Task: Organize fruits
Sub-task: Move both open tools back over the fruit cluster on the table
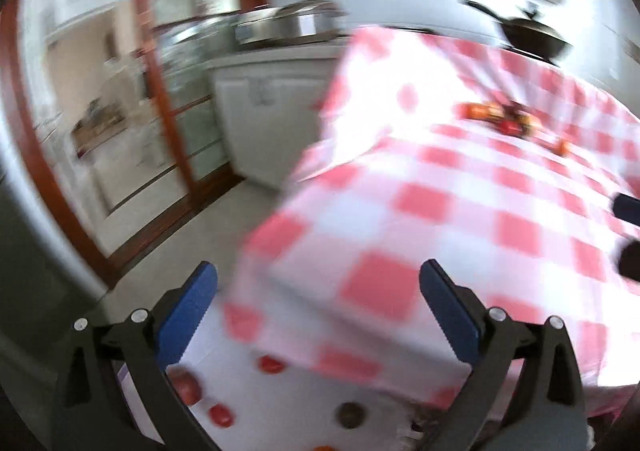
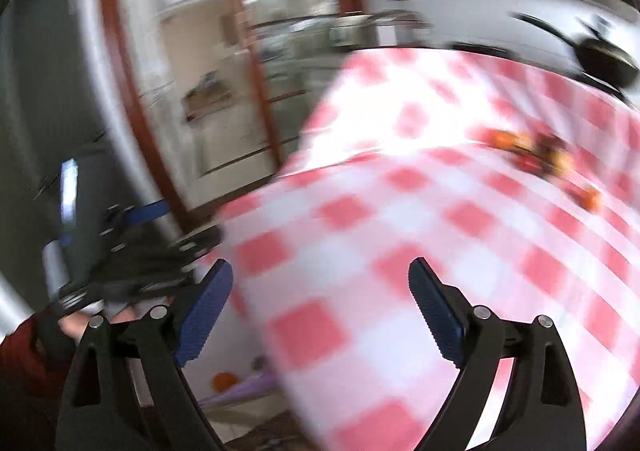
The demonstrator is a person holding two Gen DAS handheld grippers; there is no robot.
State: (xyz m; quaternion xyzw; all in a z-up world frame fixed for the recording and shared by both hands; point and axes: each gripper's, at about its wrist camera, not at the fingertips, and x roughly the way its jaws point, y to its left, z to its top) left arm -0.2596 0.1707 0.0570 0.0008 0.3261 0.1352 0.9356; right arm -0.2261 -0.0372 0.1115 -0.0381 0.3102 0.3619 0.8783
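Left hand-held gripper (image 1: 318, 311): black plastic linkage arms, triangular cut-outs, round silver screw heads at the pivots, blue fingers (image 1: 188, 311) with serrated inner edges. Right hand-held gripper (image 2: 320, 311): same black frame and silver screws, dark blue pads (image 2: 434, 315) with fine ribbed texture. Left hand (image 2: 72, 325) in right wrist view: bare skin, black fingerless glove, dark red sleeve at the wrist.
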